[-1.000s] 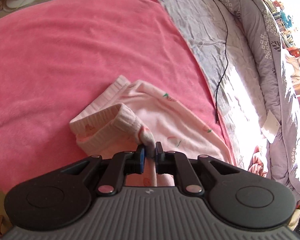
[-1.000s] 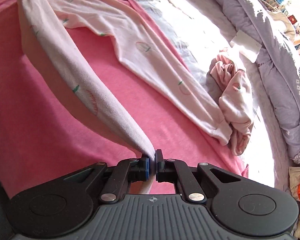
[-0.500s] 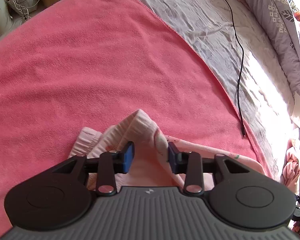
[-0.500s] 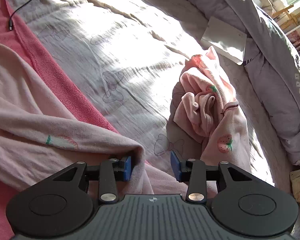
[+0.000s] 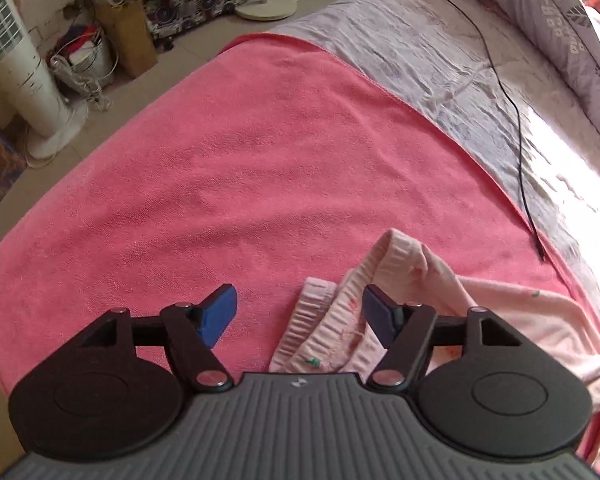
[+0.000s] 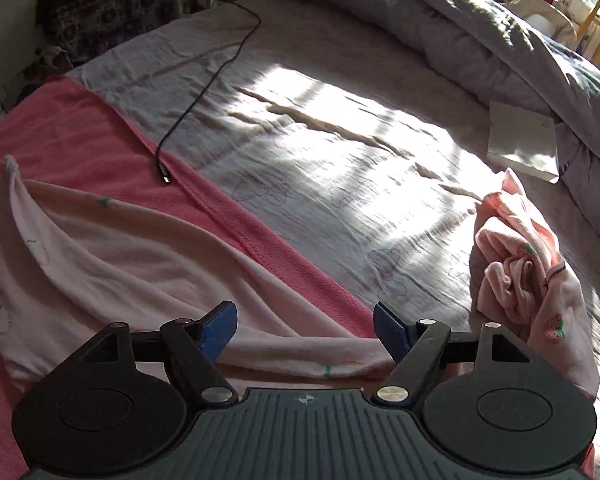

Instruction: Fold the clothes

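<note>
Pale pink trousers (image 5: pixel 512 312) with small fruit prints lie on the pink towel (image 5: pixel 260 168); their ribbed waistband (image 5: pixel 332 328) sits bunched just in front of my left gripper (image 5: pixel 300 314). That gripper's jaws are opening, pads off the cloth, the waistband lying between and under them. In the right wrist view the trousers (image 6: pixel 120 264) stretch leftward and a leg end (image 6: pixel 320 354) lies below my right gripper (image 6: pixel 306 326), whose jaws are opening too, touching nothing.
A crumpled pink strawberry-print garment (image 6: pixel 528 276) lies on the grey sheet (image 6: pixel 340 152) to the right. A black cable (image 6: pixel 204 92) ends near the towel's edge. A white card (image 6: pixel 524 144) rests by the grey duvet (image 6: pixel 480 32). A white fan (image 5: pixel 20 76) stands on the floor.
Both grippers let go of the trousers and their jaws spread wide. The right gripper swung toward the sheet side and lowered the lifted leg onto the bed; the left rolled and shifted slightly.
</note>
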Demonstrator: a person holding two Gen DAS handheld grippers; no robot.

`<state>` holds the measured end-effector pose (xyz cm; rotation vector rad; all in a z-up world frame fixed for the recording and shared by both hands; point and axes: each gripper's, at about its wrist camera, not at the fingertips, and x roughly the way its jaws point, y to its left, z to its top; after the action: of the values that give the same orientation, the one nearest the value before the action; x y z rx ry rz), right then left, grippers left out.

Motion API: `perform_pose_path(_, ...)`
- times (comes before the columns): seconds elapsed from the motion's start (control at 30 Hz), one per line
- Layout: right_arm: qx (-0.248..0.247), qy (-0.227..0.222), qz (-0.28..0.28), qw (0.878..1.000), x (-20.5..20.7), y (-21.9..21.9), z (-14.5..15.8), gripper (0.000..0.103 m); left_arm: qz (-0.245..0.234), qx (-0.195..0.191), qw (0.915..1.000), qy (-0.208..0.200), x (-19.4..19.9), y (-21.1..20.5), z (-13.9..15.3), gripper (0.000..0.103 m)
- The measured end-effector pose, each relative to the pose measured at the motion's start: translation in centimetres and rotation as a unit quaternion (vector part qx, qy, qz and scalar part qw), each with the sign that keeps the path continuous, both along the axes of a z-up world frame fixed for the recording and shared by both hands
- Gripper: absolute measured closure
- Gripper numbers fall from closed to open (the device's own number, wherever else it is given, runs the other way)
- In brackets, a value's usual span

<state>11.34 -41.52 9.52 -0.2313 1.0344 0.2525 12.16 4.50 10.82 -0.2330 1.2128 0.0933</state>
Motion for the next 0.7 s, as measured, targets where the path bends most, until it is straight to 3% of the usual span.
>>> perform_pose_path(0.1, 0.057, 0.000, 0.093, 0.994, 0.6, 6.8, -0.6, 0.026, -0.061, -0.001, 0.9981, 0.000, -1.0, -1.3, -1.3, 0.030)
perform_pose_path(0.2, 0.117, 0.008, 0.155, 0.981, 2.2, 13.8, -1.4, 0.026, -0.062, 0.016, 0.9979, -0.008, -0.7, -1.5, -2.4, 0.032)
perform_pose_path(0.33, 0.164, 0.027, 0.202, 0.965, 4.0, 21.0, -2.6, 0.026, -0.081, -0.024, 0.9951, -0.050, -1.3, -0.5, -1.6, 0.031)
perform_pose_path(0.47, 0.165, 0.067, 0.208, 0.962, 6.0, 26.0, -4.4, 0.060, -0.114, -0.030, 0.9912, -0.059, -3.2, 0.6, -1.1, 0.031)
perform_pose_path(0.57, 0.140, 0.072, 0.198, 0.968, 7.1, 27.7, -5.4, 0.064, -0.123, -0.059, 0.9886, -0.064, -4.4, 2.0, -0.9, 0.031)
perform_pose_path(0.63, 0.137, 0.083, 0.187, 0.969, 7.8, 27.7, -5.9, 0.083, -0.124, -0.081, 0.9862, -0.074, -4.7, 2.6, -0.7, 0.031)
perform_pose_path(0.7, 0.146, 0.086, 0.196, 0.966, 7.7, 27.6, -5.4, 0.091, -0.140, -0.095, 0.9815, -0.090, -4.6, 2.6, -0.4, 0.031)
